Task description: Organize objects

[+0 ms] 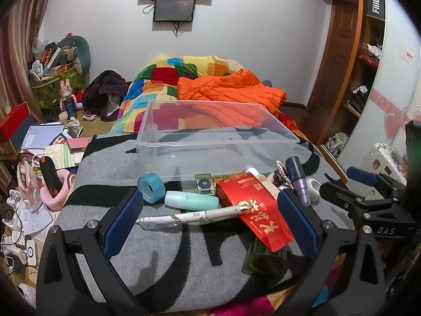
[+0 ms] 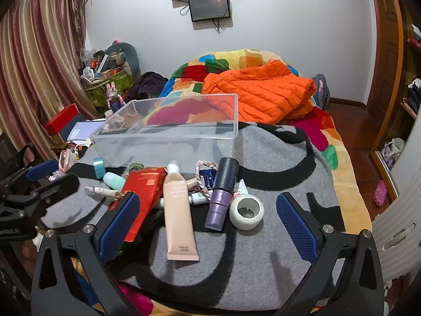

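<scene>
Clear plastic bin (image 1: pixel 218 142) empty, on grey-and-black blanket (image 1: pixel 163 252) across the bed. Just before its near wall, a clutter: blue tape ring (image 1: pixel 150 187), mint bottle (image 1: pixel 191 200), pen (image 1: pixel 189 217), red packet (image 1: pixel 259 210), beige tube (image 2: pixel 179 218), purple bottle (image 2: pixel 221 200), white tape roll (image 2: pixel 246 212). Left gripper (image 1: pixel 210 218) spread wide, holding nothing, pen between fingers. Right gripper (image 2: pixel 208 221) likewise spread, empty, flanking tube and bottle. Orange jacket (image 2: pixel 263 94) beyond.

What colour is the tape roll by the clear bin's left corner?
Translucent teal-blue tape roll, clearest in the left wrist view.
</scene>
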A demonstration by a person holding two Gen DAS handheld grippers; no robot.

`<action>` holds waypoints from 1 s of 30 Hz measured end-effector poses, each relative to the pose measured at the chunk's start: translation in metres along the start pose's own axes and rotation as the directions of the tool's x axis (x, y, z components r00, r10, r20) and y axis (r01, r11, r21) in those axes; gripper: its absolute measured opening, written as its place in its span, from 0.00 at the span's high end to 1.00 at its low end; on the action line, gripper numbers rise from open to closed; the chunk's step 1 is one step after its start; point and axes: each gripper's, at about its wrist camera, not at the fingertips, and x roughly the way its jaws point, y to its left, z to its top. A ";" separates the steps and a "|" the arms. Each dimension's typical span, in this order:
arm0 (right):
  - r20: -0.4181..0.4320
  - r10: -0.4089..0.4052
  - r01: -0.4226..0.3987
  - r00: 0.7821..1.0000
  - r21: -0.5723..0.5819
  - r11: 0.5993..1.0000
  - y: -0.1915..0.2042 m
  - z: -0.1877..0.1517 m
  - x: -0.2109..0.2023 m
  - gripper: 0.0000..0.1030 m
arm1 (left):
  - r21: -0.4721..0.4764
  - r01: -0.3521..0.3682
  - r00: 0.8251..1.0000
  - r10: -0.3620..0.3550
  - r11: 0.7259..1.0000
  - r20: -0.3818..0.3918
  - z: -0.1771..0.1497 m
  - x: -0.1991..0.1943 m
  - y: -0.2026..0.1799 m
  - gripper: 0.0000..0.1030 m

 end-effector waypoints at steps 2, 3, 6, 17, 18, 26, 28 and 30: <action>-0.004 -0.002 0.002 1.000 0.009 1.000 -0.005 0.000 0.003 0.00 | -0.009 -0.015 1.000 0.015 1.000 -0.001 0.002 0.004 0.004 0.00; -0.004 -0.008 0.008 1.000 0.014 1.000 -0.009 0.000 0.004 0.00 | -0.015 -0.019 1.000 0.019 1.000 -0.003 0.004 0.006 0.006 0.00; -0.003 -0.026 0.026 1.000 0.018 1.000 -0.019 0.001 0.007 0.01 | -0.028 -0.016 0.999 0.015 0.999 -0.029 0.010 0.014 0.017 0.00; -0.050 -0.054 0.055 0.997 0.022 0.998 -0.044 0.001 0.026 0.20 | -0.054 -0.077 0.993 0.072 0.996 -0.089 0.017 0.048 0.056 0.24; -0.064 -0.051 0.052 0.997 0.024 0.998 -0.045 0.000 0.030 0.21 | -0.054 -0.080 0.992 0.075 0.995 -0.103 0.018 0.053 0.060 0.25; -0.121 -0.029 0.033 0.992 0.035 0.999 -0.050 -0.006 0.051 0.37 | -0.059 -0.080 0.982 0.069 0.995 -0.175 0.012 0.085 0.076 0.30; -0.118 -0.007 0.014 0.993 0.055 0.998 -0.053 -0.006 0.052 0.40 | -0.068 -0.086 0.979 0.072 0.994 -0.190 0.010 0.091 0.080 0.35; -0.120 0.002 0.006 0.993 0.065 0.998 -0.056 -0.006 0.054 0.44 | -0.084 -0.081 0.976 0.062 0.993 -0.208 0.008 0.097 0.084 0.38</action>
